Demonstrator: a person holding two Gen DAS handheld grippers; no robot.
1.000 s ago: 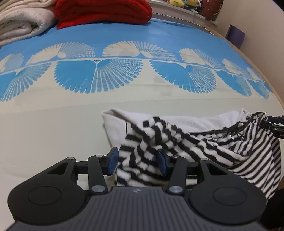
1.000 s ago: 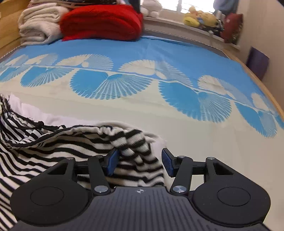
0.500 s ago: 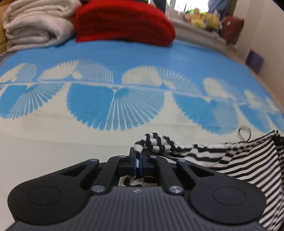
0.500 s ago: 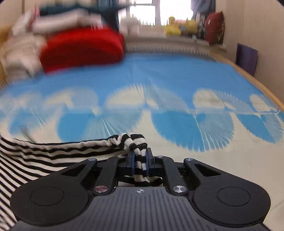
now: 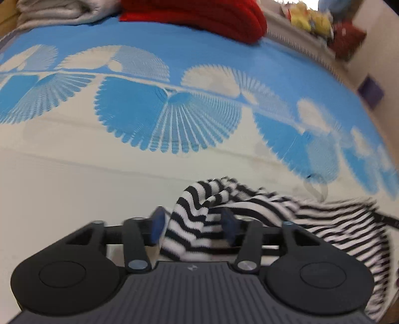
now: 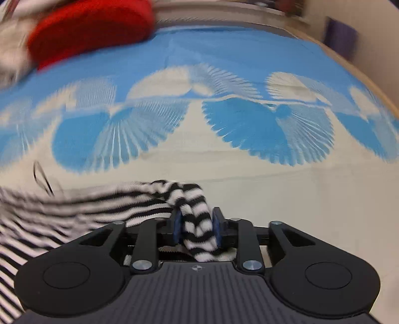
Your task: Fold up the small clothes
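The left gripper (image 5: 193, 225) has its jaws spread wide, and a bunched corner of the black-and-white striped garment (image 5: 199, 211) sits between the blue pads (image 5: 157, 224) without being pinched; the cloth seems to brush the left pad, though motion blur makes contact hard to confirm. From there the garment runs out toward 3 o'clock, where its far part is smeared by blur and cut off by the frame edge. A thin pale loop (image 5: 315, 190) rises from its upper edge at about 2 o'clock; what it is cannot be told.

The right gripper (image 6: 195, 225) has its jaws nearly closed, and its blue pads (image 6: 177, 226) press a twisted roll of the striped garment (image 6: 197, 219) from both sides. The cloth stretches away toward 9 o'clock, heavily blurred and cropped at the left edge, and a dark looping thread (image 6: 41, 177) stands above it at 10 o'clock. The portion below both grippers is hidden by their black bodies.

The garment lies over a bed cover (image 5: 74, 174), cream near the grippers and blue with fan-shaped prints farther off. At 12 o'clock in the left wrist view lies a folded red blanket (image 5: 199, 15), with pale folded towels (image 5: 62, 10) at 11 o'clock. Blurred yellow soft toys (image 5: 309, 17) sit at 1 o'clock.
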